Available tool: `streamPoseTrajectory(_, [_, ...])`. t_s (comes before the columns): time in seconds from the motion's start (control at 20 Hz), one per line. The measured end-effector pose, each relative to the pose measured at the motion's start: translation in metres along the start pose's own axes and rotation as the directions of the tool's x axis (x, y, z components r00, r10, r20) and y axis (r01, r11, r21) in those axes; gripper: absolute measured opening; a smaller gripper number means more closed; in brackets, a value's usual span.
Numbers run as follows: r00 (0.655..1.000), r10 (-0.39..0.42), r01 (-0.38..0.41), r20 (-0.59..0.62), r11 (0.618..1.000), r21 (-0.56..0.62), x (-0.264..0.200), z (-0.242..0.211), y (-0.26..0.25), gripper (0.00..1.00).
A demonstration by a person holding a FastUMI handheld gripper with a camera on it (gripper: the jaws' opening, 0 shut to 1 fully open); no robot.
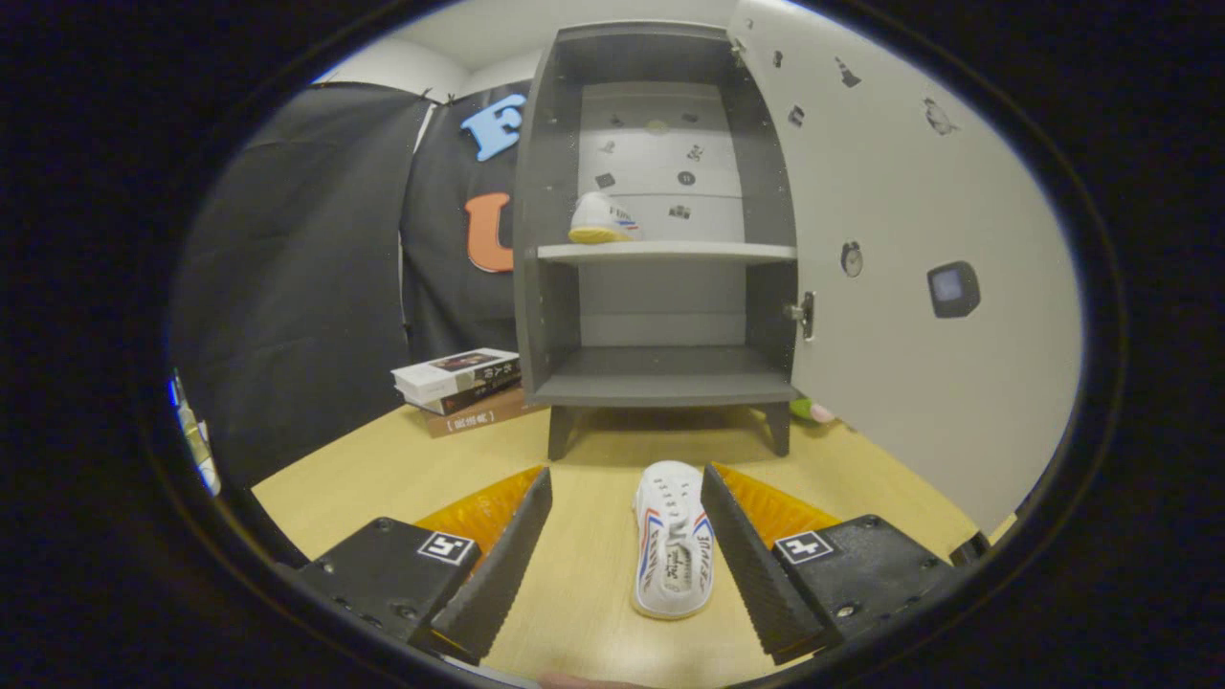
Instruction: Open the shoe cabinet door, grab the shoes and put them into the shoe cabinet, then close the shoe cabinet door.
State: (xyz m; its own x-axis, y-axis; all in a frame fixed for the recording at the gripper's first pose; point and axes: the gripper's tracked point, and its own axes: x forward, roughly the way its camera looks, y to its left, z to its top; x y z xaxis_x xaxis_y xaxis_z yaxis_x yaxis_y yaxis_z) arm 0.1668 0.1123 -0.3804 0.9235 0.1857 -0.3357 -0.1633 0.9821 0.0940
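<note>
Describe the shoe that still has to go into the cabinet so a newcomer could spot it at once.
Start at the open grey shoe cabinet on the wooden table. In front of its legs, a white shoe lies between the open gripper fingers, close to the right one. Unlike the other shoe on the cabinet's upper shelf, this one sits on the table.

Behind the grey cabinet's open white door I glimpse a green-and-pink soft thing, mostly hidden. The door's small stickers are too tiny to identify. My gripper's bodies are cut off below.
</note>
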Motion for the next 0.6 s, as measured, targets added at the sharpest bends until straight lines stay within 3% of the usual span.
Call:
streamPoseTrajectory(0.35, [0.974, -0.114, 0.123, -0.197, 0.992, 0.038, 0.052, -0.066, -0.017, 0.91])
streamPoseTrajectory(0.45, [0.962, -0.096, 0.12, -0.257, 0.99, 0.079, 0.061, -0.081, -0.016, 0.91])
streamPoseTrajectory(0.6, [0.968, -0.052, 0.087, -0.246, 0.987, 0.134, 0.079, -0.084, -0.014, 0.85])
